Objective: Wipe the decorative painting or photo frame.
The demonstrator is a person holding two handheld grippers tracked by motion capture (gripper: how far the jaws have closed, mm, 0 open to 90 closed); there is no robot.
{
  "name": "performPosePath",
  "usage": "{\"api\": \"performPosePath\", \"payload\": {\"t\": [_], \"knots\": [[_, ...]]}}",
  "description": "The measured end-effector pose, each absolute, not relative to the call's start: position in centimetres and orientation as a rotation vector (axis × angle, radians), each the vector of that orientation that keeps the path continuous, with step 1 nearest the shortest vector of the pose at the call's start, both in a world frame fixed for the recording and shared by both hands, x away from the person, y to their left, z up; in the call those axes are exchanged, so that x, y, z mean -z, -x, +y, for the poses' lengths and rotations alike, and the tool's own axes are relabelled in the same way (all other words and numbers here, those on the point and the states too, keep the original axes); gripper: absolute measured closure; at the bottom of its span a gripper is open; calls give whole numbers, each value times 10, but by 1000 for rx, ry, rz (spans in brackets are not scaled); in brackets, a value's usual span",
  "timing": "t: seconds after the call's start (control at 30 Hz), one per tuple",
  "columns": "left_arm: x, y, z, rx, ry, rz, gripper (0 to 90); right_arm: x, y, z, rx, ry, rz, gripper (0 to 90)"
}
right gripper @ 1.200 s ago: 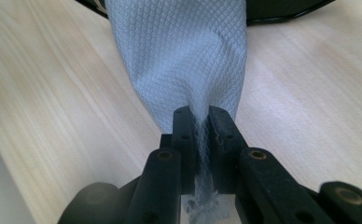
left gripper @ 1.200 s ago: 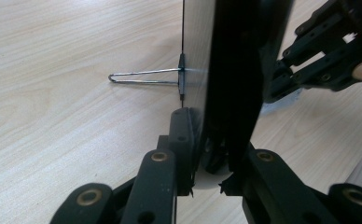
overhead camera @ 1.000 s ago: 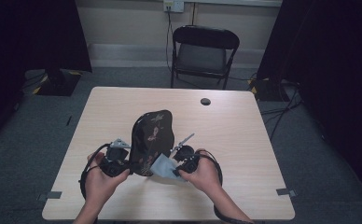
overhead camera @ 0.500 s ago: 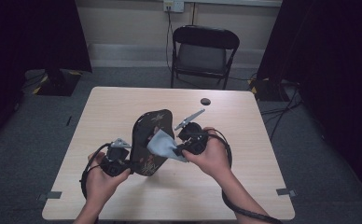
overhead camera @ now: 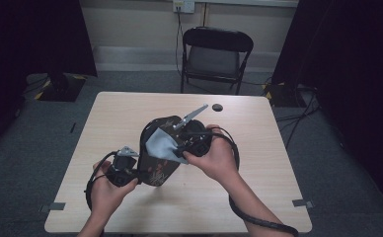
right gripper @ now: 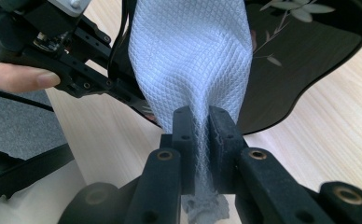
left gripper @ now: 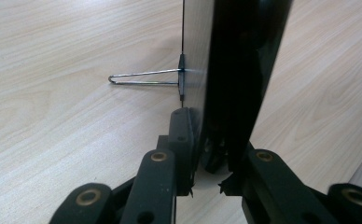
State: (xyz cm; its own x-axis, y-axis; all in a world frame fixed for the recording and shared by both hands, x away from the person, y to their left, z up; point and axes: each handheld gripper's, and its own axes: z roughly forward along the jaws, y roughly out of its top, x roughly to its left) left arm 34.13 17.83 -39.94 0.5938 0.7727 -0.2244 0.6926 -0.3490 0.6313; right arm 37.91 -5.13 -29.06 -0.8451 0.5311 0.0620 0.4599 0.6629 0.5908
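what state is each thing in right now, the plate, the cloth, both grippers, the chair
black plate: tilted up off the table, edge clamped.
pale cloth: bunched, draped against the plate's face.
left gripper: shut on the plate's edge.
right gripper: shut on the cloth.
wire stand: lying on the table beside the plate.
folding chair: unfolded, nothing on its seat.

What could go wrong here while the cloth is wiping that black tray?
The left gripper pinches only the tray's lower edge, so wiping pressure could twist it loose. The right gripper holds just a bunched end of the cloth, which might slip out. The tray's wire stand could snag.
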Motion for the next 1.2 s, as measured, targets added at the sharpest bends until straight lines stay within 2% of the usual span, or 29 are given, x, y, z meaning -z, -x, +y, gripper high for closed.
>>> {"api": "performPosePath", "payload": {"t": [1.2], "knots": [[400,-342,179,-149,-2107,1166,789,438,-384,-59,-767,-1026,2901,824]]}}
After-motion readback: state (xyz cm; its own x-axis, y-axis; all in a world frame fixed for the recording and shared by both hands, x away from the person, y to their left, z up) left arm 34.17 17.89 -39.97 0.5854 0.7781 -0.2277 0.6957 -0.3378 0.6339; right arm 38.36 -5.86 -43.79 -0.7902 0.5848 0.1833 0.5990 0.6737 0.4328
